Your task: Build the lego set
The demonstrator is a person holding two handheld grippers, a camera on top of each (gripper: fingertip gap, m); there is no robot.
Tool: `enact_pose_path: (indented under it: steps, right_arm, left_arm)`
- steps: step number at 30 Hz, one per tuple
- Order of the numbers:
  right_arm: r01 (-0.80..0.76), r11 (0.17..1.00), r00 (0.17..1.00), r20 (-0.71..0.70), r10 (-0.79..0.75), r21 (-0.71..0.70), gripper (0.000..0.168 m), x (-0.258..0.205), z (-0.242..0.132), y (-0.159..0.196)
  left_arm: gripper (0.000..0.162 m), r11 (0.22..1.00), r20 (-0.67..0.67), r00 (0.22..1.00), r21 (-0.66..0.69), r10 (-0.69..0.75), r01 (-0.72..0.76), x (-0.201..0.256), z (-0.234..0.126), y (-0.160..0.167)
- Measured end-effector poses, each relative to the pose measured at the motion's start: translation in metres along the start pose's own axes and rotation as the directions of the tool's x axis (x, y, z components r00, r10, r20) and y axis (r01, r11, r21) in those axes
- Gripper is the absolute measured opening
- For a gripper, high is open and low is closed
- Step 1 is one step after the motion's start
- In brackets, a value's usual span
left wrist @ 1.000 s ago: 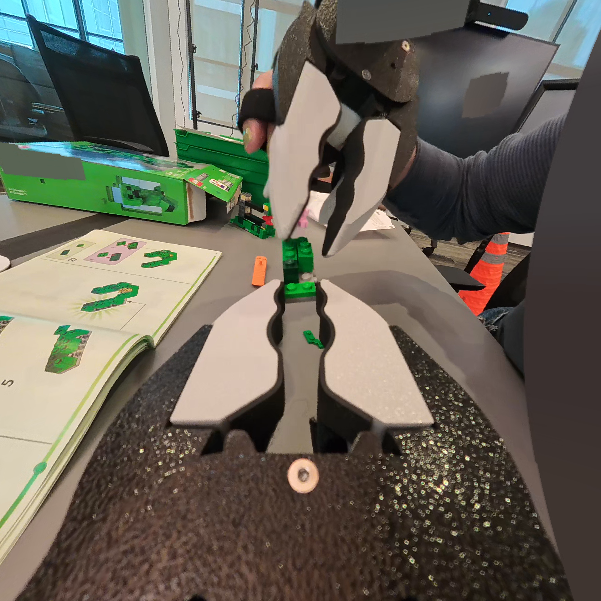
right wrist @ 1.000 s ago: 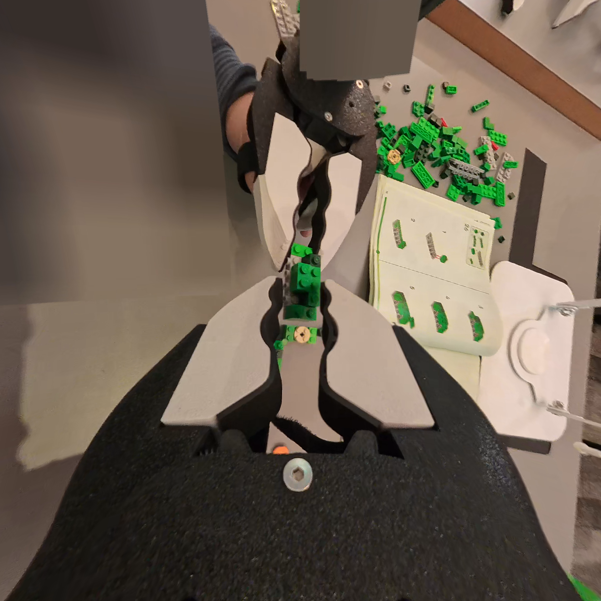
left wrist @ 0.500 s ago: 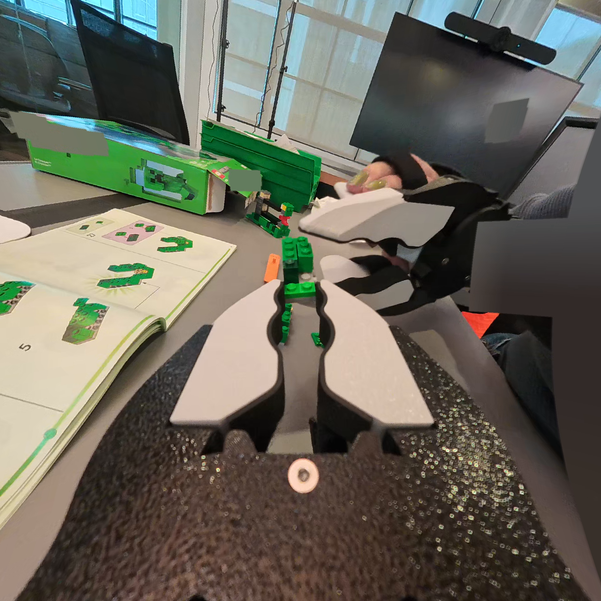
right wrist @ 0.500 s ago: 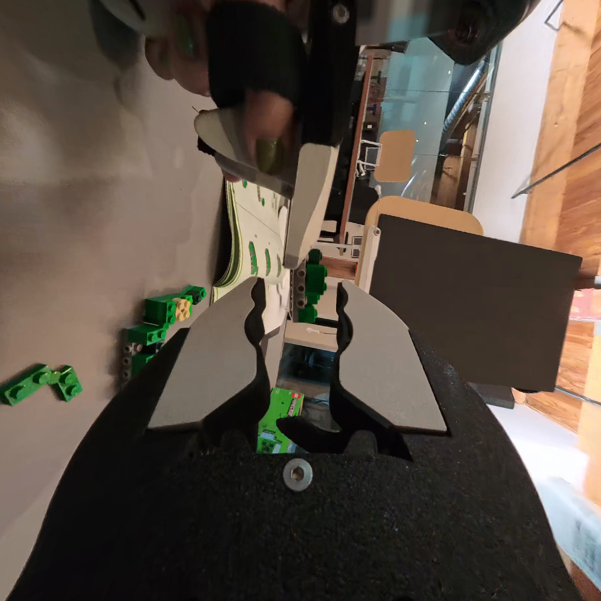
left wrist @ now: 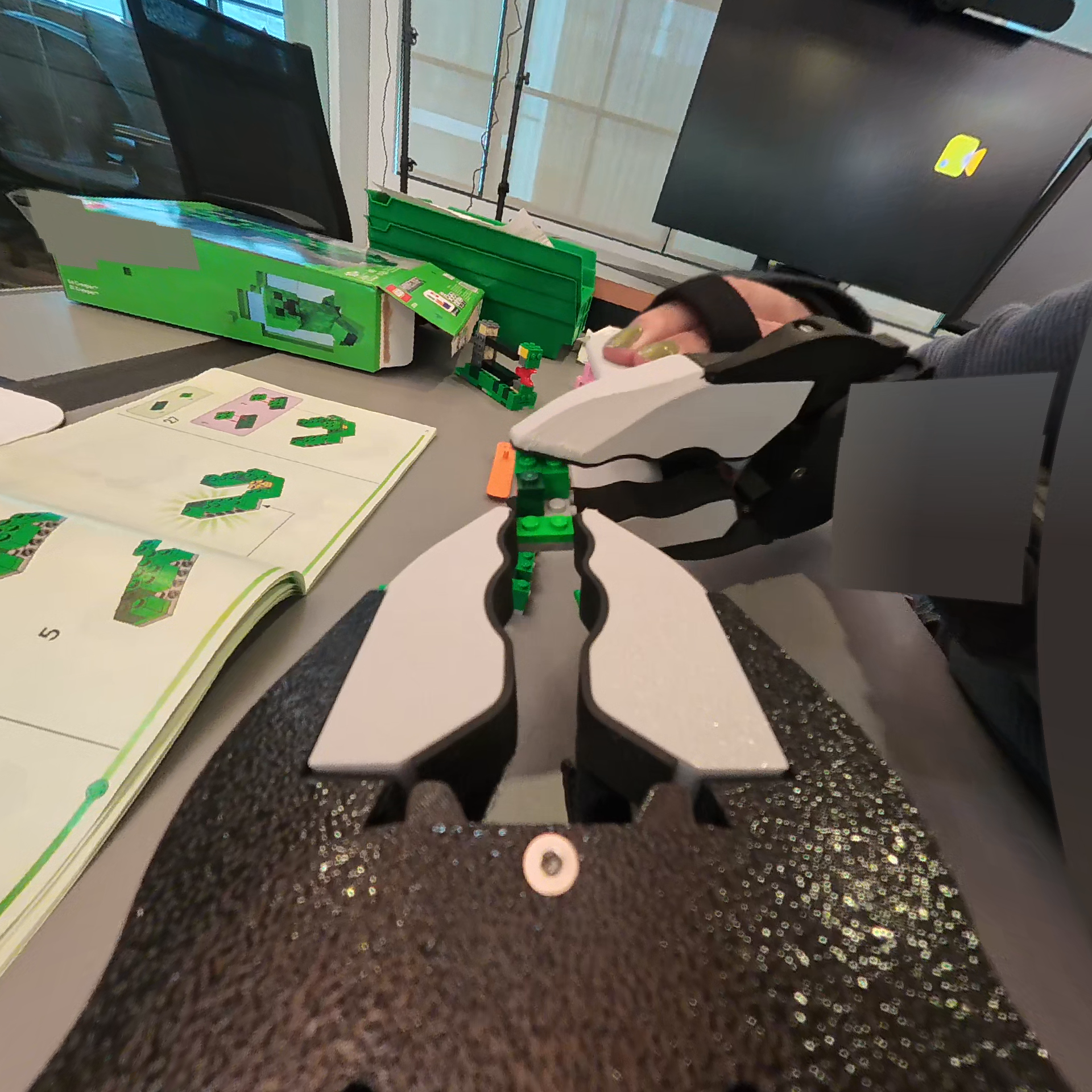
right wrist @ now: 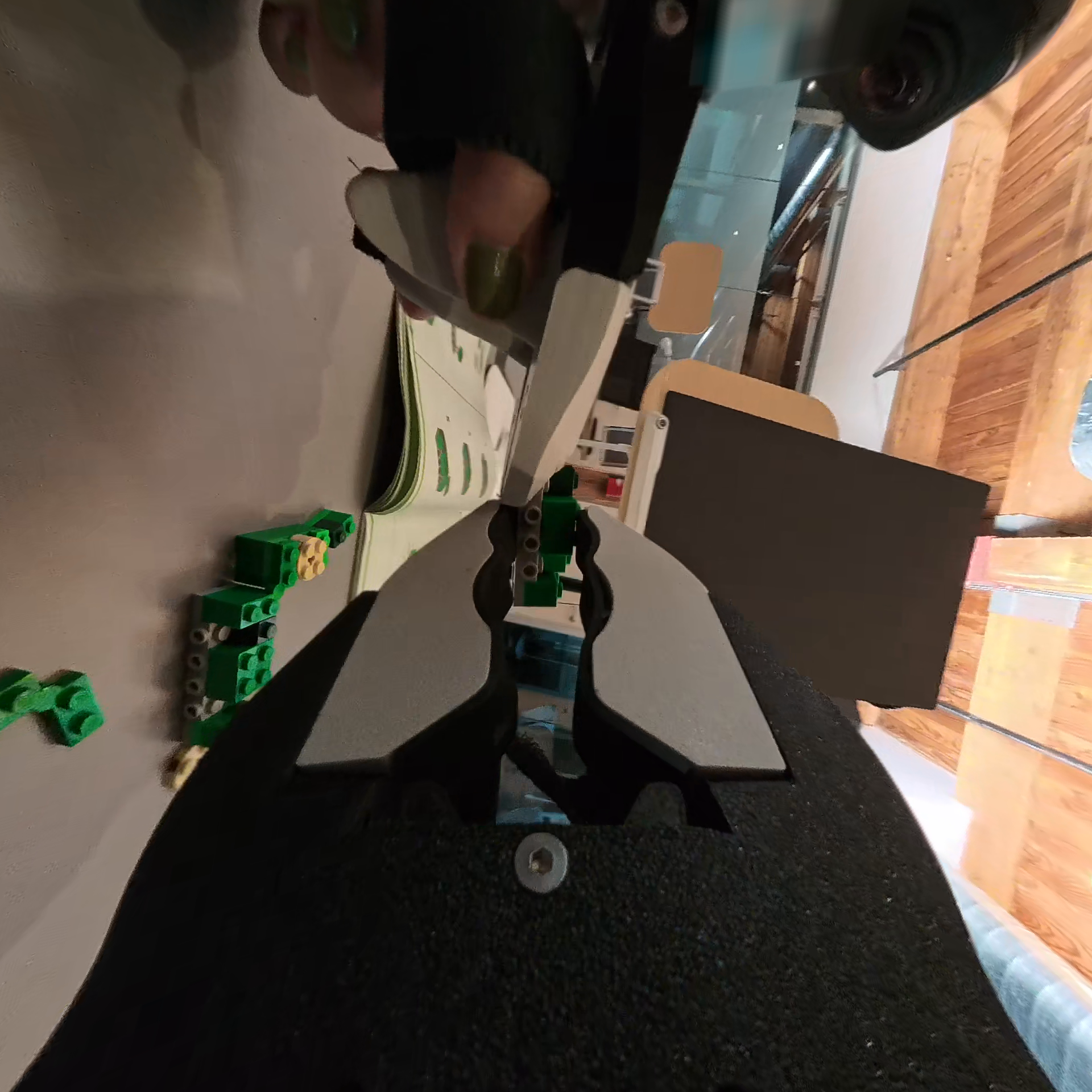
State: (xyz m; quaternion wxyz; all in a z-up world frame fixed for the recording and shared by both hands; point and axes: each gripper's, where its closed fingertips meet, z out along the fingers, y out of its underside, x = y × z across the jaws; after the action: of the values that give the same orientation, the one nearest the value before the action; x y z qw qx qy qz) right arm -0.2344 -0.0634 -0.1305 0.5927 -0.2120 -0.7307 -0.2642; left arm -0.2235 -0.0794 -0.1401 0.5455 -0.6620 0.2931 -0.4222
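Note:
My left gripper (left wrist: 545, 523) is shut on the bottom plate of a small green and grey lego assembly (left wrist: 542, 490) and holds it above the grey table (left wrist: 413, 473). My right gripper (left wrist: 549, 460) comes in from the right, turned on its side. Its jaws close around the assembly's upper bricks. In the right wrist view the assembly (right wrist: 552, 549) sits between the tips of my right gripper (right wrist: 540, 514), and one of the left gripper's fingers (right wrist: 561, 384) reaches down to its far end. A second green assembly (right wrist: 254, 603) lies on the table.
An open instruction booklet (left wrist: 207, 502) lies at the left. A green box (left wrist: 236, 295), green trays (left wrist: 484, 260), a small finished build (left wrist: 502, 378) and an orange tool (left wrist: 501, 473) lie behind. A loose green piece (right wrist: 53, 706) lies near the second assembly. A dark monitor (left wrist: 857, 148) stands at the back right.
My right gripper swung from pointing down over the assembly to lying sideways, then moved in and narrowed its jaws around the upper bricks. My left gripper kept its hold.

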Motion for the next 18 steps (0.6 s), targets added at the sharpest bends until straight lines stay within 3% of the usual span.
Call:
enact_pose_path:
  steps: [6,10,12,15,18]
  right_arm:
    - [0.011,1.0,0.997,-0.07,-0.01,0.016,0.019,-0.0008,-0.0007,0.0005]
    - [-0.099,0.994,0.994,-0.038,0.101,0.034,0.019,-0.0012,-0.0012,0.0007]
    - [-0.205,0.977,0.979,0.002,0.205,0.052,0.02,-0.0021,-0.0005,0.0022]
    - [-0.34,0.936,0.94,0.035,0.338,0.093,0.02,0.0016,-0.0013,0.0037]
    - [-0.327,0.94,0.944,-0.001,0.329,0.101,0.02,0.0055,-0.0014,0.005]
  left_arm:
    - [0.017,1.0,0.013,1.0,-0.014,0.016,-0.016,0.0,0.0012,0.0016]
    - [0.018,0.999,0.02,0.998,0.0,0.051,-0.051,0.0022,0.0012,0.0]
    - [0.033,0.997,0.031,0.996,0.018,0.079,-0.079,0.0027,0.0004,-0.0023]
    - [0.038,0.998,0.031,0.997,0.018,0.066,-0.067,0.0016,0.0004,-0.0024]
    - [0.04,0.997,0.03,0.997,0.036,0.074,-0.075,0.0021,-0.001,-0.0047]
